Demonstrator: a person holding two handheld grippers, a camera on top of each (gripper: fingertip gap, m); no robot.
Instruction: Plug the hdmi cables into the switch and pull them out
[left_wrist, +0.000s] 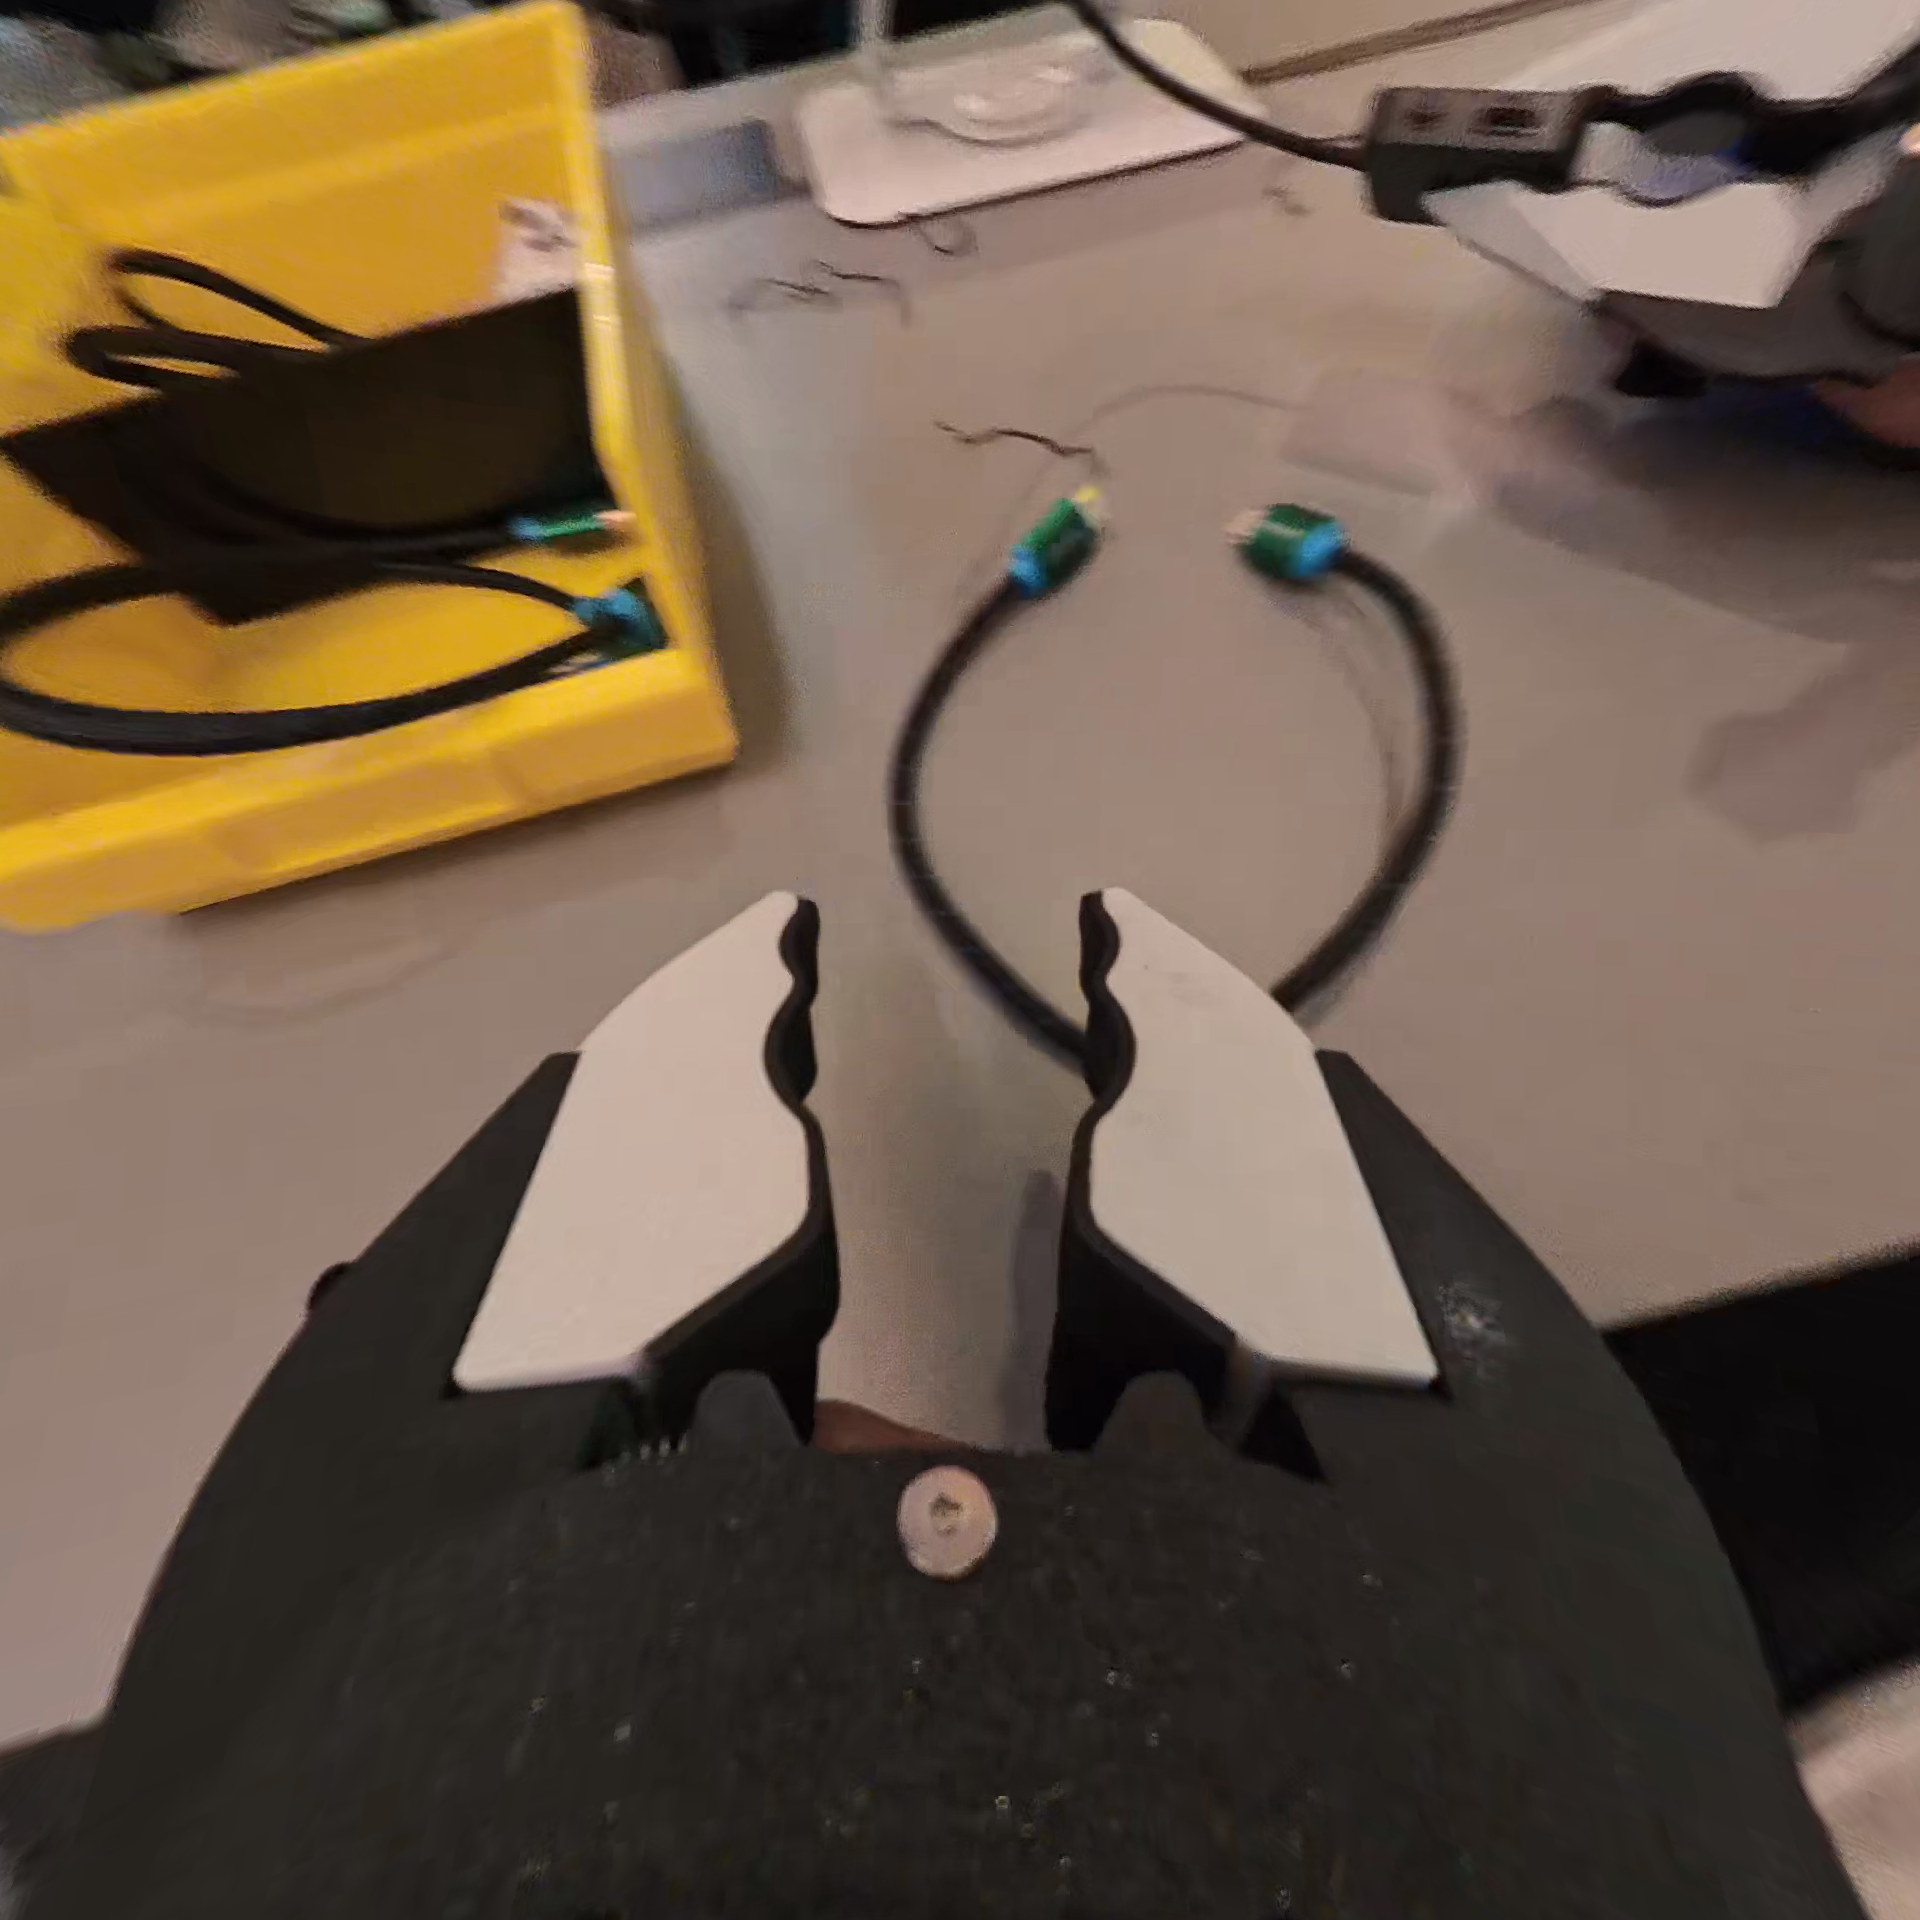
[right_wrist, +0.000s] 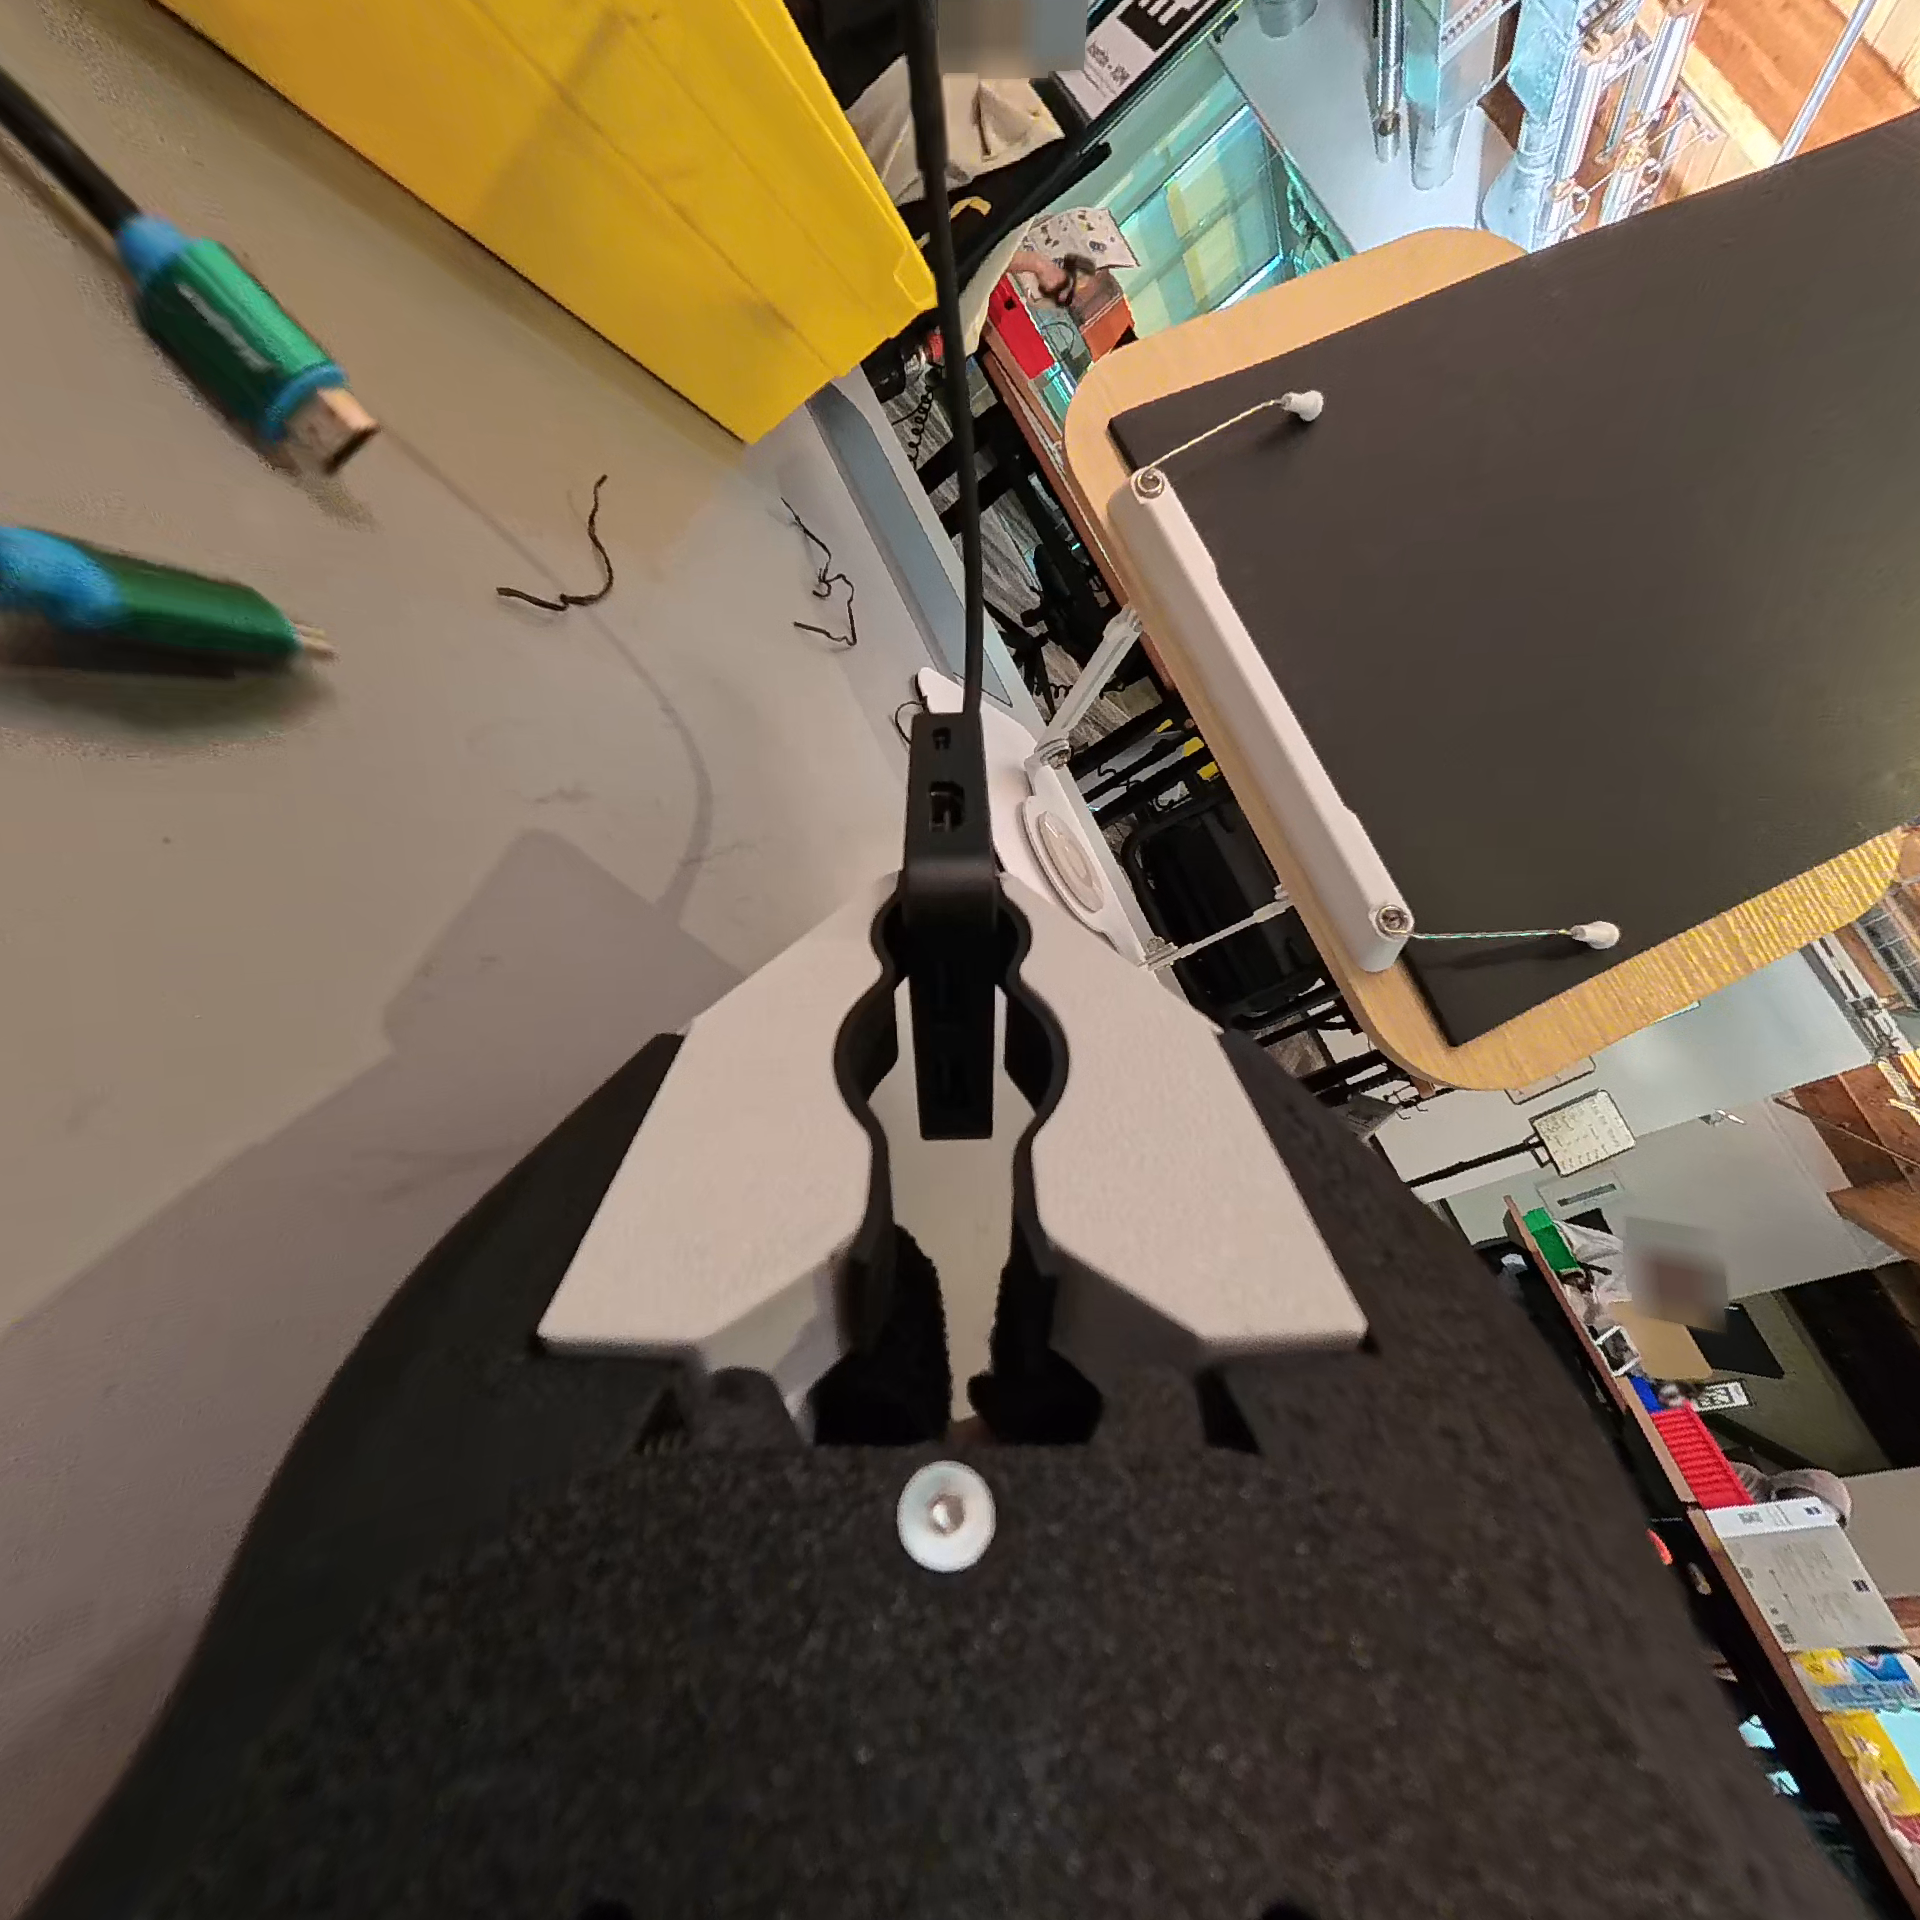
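Note:
A short black HDMI cable (left_wrist: 914, 790) lies in a U on the grey table, with two green-and-blue plugs: the left plug (left_wrist: 1055, 545) and the right plug (left_wrist: 1288, 540). My left gripper (left_wrist: 948, 914) is open and empty, just above the cable's bend. My right gripper (right_wrist: 951, 914) is shut on the black HDMI switch (right_wrist: 948, 831), held on edge above the table with its own black lead (right_wrist: 951, 364) running away from it. In the left wrist view the switch (left_wrist: 1475, 130) shows at the far right, held in the right gripper (left_wrist: 1621, 177). Both plugs (right_wrist: 239, 332) (right_wrist: 156, 608) show at the left of the right wrist view.
A yellow bin (left_wrist: 343, 790) at the left holds more black cables with green-and-blue plugs (left_wrist: 623, 613). A white tray (left_wrist: 1018, 156) sits at the back. Thin dark thread scraps (left_wrist: 1013, 436) lie on the table. A dark board with a wooden rim (right_wrist: 1558, 623) stands beyond the table edge. There is about 30 cm between the tips of the two grippers.

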